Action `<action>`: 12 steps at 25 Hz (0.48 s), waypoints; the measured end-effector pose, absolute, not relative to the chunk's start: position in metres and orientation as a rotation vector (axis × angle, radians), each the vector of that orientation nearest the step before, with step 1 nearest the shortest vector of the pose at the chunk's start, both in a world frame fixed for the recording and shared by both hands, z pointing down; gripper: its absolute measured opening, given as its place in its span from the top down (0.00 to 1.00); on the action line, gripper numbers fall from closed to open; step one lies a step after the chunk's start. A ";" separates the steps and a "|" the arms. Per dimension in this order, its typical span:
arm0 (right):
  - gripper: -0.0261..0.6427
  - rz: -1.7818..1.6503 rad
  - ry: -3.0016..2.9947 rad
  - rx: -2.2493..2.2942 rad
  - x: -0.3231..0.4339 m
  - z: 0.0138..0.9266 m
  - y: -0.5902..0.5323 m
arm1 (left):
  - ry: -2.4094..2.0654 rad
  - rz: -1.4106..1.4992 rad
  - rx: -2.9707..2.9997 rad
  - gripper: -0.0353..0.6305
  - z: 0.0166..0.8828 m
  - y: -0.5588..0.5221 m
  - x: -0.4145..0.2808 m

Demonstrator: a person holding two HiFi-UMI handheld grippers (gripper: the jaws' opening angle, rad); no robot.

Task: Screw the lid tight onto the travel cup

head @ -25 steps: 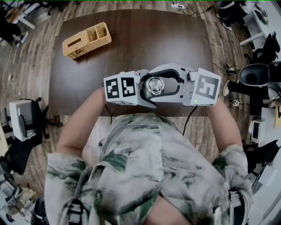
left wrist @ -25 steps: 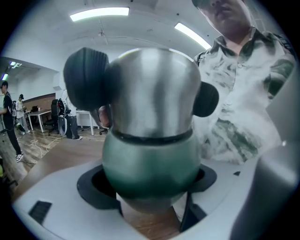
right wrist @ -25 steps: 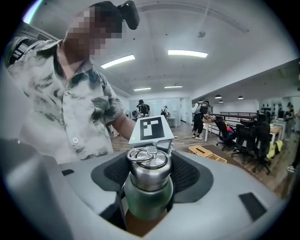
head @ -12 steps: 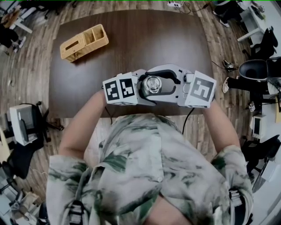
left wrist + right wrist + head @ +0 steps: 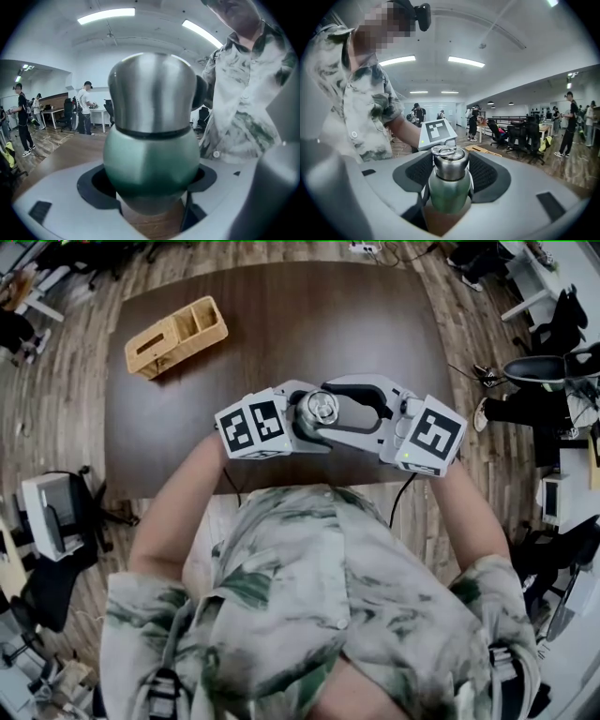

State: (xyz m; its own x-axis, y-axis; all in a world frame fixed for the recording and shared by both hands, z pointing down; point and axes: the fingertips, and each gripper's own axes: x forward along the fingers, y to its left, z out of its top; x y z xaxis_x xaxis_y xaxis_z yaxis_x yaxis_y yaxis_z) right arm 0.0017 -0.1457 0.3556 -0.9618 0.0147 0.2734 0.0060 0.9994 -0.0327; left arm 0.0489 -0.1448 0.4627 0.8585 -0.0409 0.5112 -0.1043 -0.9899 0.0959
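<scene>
Green below and bare steel above, the cup (image 5: 319,410) stands about upright in the air, its long axis running up and down. The lid (image 5: 320,405) is on top, facing the head camera. It hangs over the near part of the dark wooden table (image 5: 281,324), roughly midway along the near edge, between the two grippers.

The left gripper (image 5: 302,427) comes in from the left and is clenched on the cup's rounded green body (image 5: 150,159). In its own view the dark pads (image 5: 93,183) press against both sides of that body, the steel upper part rises above them, and brown wood shows under the cup's base.

The right gripper (image 5: 326,415) reaches in from the right, with its jaws curving round the top of the cup. In its own view the steel lid (image 5: 449,165), with a wire ring lying on its crown, stands between the ribbed pads (image 5: 417,172). A gap shows on either side, so this gripper is not gripping. Its jaws have just been closing, with the lid between them.

The marker cubes (image 5: 251,426) sit at the outer ends of the grippers, just in front of the person's patterned shirt (image 5: 309,596).

A light wooden box (image 5: 178,334) with open compartments lies well apart, near the far left corner of the table.
</scene>
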 end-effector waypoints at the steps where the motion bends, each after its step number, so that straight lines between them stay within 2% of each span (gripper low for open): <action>1: 0.59 0.047 -2.866 0.012 0.004 0.356 -0.147 | -0.129 0.789 2.913 0.36 0.463 -0.147 0.048; 9: 0.63 0.103 -2.893 0.176 0.020 0.361 -0.149 | -0.165 0.801 2.904 0.36 0.470 -0.151 0.050; 12: 0.69 0.135 -2.911 0.229 0.029 0.359 -0.150 | -0.171 0.796 2.893 0.36 0.473 -0.152 0.051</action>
State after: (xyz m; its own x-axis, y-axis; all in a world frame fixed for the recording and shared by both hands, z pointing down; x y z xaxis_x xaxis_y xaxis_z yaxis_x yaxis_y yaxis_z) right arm 0.0291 -0.1499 0.3586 -0.9640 -0.1443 0.2232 -0.1643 0.9836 -0.0738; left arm 0.0514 -0.1521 0.4728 0.8538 -0.0733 0.5154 -0.1452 -0.9843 0.1006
